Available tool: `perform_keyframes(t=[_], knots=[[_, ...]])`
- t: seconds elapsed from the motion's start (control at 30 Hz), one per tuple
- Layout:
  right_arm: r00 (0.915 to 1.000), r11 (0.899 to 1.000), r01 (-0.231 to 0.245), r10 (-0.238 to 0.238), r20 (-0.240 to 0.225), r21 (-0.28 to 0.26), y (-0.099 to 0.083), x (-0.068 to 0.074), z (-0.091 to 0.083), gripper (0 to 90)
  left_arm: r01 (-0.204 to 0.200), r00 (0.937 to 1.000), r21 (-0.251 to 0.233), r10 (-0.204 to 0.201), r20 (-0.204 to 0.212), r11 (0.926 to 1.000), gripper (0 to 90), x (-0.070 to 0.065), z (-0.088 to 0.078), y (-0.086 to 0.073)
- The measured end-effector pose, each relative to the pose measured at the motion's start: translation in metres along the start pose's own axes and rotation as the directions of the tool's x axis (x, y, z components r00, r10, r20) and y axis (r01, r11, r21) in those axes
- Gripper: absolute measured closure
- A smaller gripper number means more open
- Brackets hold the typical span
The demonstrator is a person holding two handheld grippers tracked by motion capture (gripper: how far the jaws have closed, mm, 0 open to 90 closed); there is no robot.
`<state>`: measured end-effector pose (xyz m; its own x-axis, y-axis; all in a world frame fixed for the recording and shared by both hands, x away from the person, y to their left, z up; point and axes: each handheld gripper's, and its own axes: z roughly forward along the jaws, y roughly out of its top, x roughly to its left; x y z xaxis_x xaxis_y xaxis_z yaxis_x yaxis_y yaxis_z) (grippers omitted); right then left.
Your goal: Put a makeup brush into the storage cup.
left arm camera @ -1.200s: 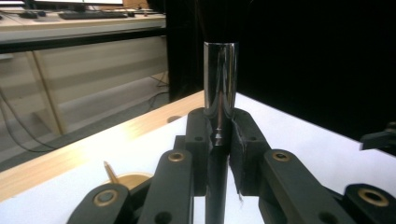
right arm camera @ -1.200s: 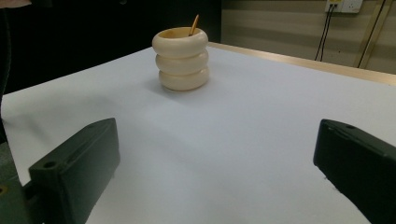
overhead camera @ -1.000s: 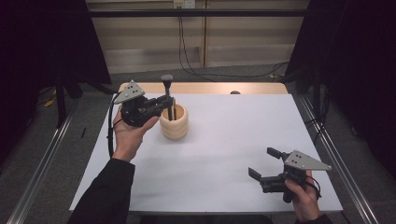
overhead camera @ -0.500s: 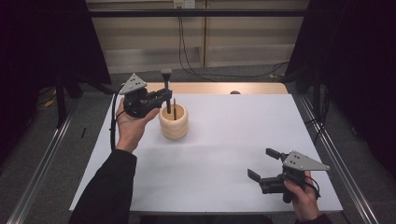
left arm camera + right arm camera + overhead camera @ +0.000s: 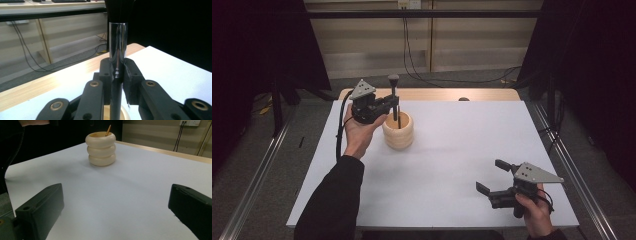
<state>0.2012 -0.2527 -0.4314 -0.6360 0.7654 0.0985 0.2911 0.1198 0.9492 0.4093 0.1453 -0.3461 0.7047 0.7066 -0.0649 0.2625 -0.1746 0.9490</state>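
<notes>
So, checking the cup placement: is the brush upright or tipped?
Upright: the brush stands vertical in the left gripper, its lower end inside the holder.

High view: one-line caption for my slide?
Left gripper holds a brush upright over the ribbed cup.

On the counter (image 5: 452,150) the holder (image 5: 398,131) stands toward my far left, well apart from the near edge. My left claw (image 5: 393,103) sits just left of it and above its rim, with the brush (image 5: 395,100) upright between the jaws, its lower end down inside the holder. A stick (image 5: 108,130) leans in the holder too. My right claw (image 5: 492,176) is at the near right corner, well apart from the holder.
</notes>
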Motion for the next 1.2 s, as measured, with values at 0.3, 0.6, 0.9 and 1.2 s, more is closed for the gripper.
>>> perform_keyframes(t=[0.3, 0.6, 0.9, 1.2], knots=[[1.0000, 1.000, -0.001, 0.001, -0.005, 0.003, -0.001, 0.001, 0.001, 0.0, 0.003, 0.9998, 0.031, -0.004, 0.018, 0.9995, 79.2, 0.004, 0.010, -0.017], [1.0000, 1.000, 0.001, -0.001, 0.000, 0.004, -0.001, 0.000, 0.001, 0.0, 0.056, 0.9984, 0.045, -0.055, -0.006, 0.9974, 79.2, 0.010, 0.016, -0.037], [1.0000, 1.000, 0.002, -0.002, -0.002, 0.005, -0.001, -0.001, 0.001, 0.0, 0.073, 0.9973, 0.056, -0.072, -0.016, 0.9958, 79.2, 0.010, 0.018, -0.046], [1.0000, 1.000, 0.005, -0.005, -0.002, 0.011, -0.001, -0.002, 0.001, 0.0, 0.080, 0.9968, 0.073, -0.079, -0.016, 0.9941, 79.1, 0.010, 0.019, -0.057]])
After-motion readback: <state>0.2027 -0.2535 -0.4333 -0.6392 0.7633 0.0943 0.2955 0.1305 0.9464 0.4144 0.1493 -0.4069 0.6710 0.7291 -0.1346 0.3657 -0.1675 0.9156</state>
